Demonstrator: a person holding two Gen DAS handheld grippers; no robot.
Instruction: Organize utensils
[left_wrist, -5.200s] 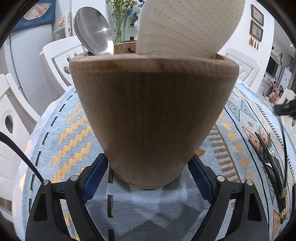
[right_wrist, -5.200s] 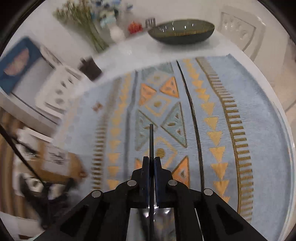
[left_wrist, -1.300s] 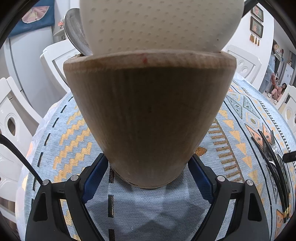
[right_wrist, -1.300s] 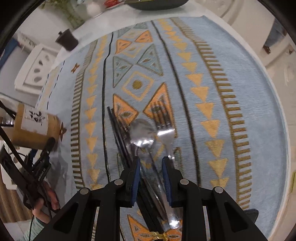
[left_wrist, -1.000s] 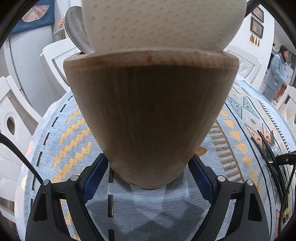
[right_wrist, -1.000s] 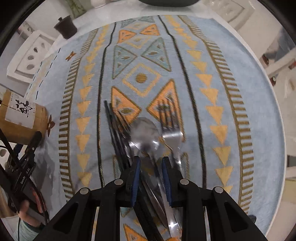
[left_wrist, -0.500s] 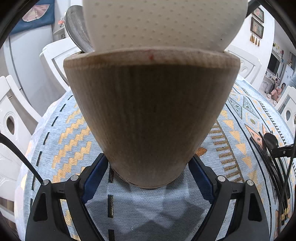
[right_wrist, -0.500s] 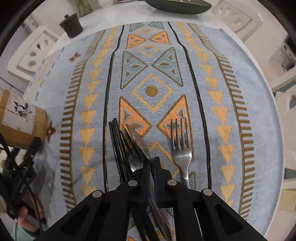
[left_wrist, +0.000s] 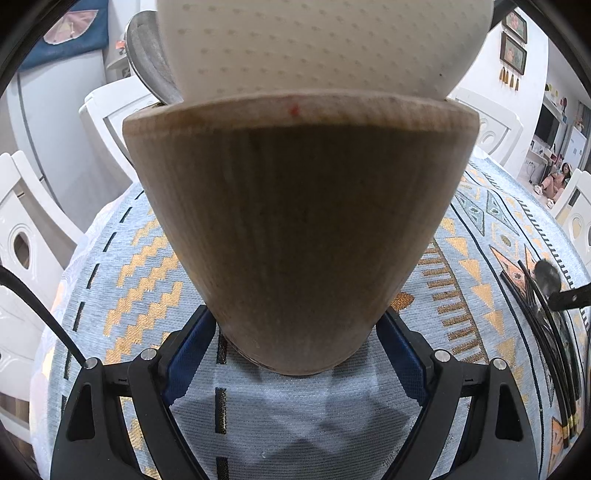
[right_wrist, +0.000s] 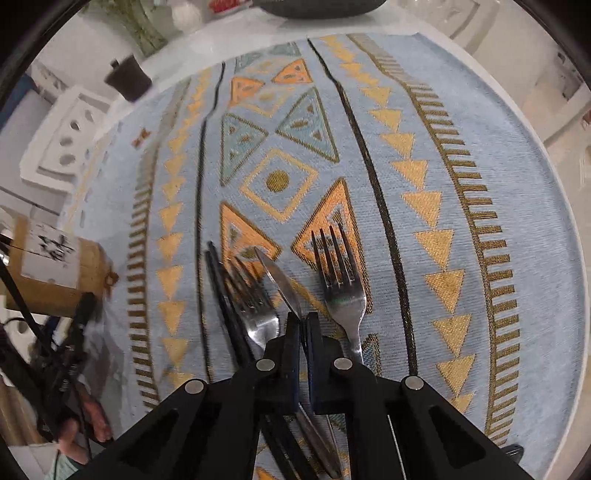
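Note:
My left gripper (left_wrist: 295, 350) is shut on the base of a wooden utensil holder (left_wrist: 299, 221) standing on the patterned cloth (left_wrist: 140, 266). The holder contains a large white perforated utensil (left_wrist: 325, 48) and a metal spoon (left_wrist: 147, 77). My right gripper (right_wrist: 303, 325) is shut on a metal spoon (right_wrist: 279, 278), seen edge-on and raised above the cloth; it also shows in the left wrist view (left_wrist: 546, 273). Below lie two forks (right_wrist: 340, 273) (right_wrist: 251, 295), black chopsticks (right_wrist: 225, 295) and another utensil handle. The holder also shows at the left of the right wrist view (right_wrist: 55, 266).
A dark bowl (right_wrist: 317, 7), a small dark cup (right_wrist: 129, 77) and a vase of stems (right_wrist: 144, 26) stand on the white table beyond the cloth (right_wrist: 424, 166). White chairs (left_wrist: 33, 236) ring the table.
My right gripper closed on the spoon in the pile and lifted it, turning it edge-on. The left gripper and holder stayed put.

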